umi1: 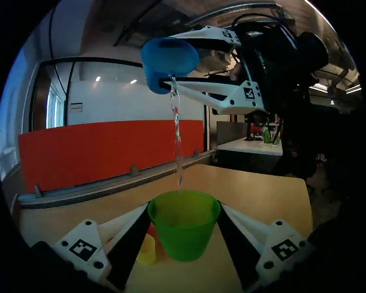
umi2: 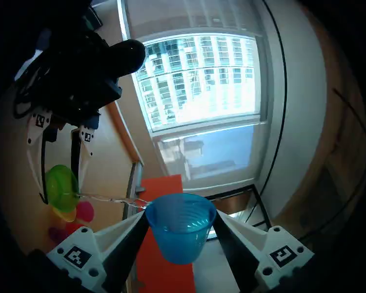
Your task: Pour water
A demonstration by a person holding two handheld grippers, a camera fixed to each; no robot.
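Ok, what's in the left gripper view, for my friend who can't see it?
A tilted blue cup, held high in the right gripper, pours a thin stream of water down into a green cup gripped by the left gripper above a wooden table. A yellow cup sits on the table nearby.

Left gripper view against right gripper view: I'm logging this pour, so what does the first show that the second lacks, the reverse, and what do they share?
Left gripper view: a far desk with green bottles on it. Right gripper view: a big bright window. Shared: the right gripper shut on the blue cup, the left gripper shut on the green cup, the water stream running from blue cup to green cup, and the orange partition.
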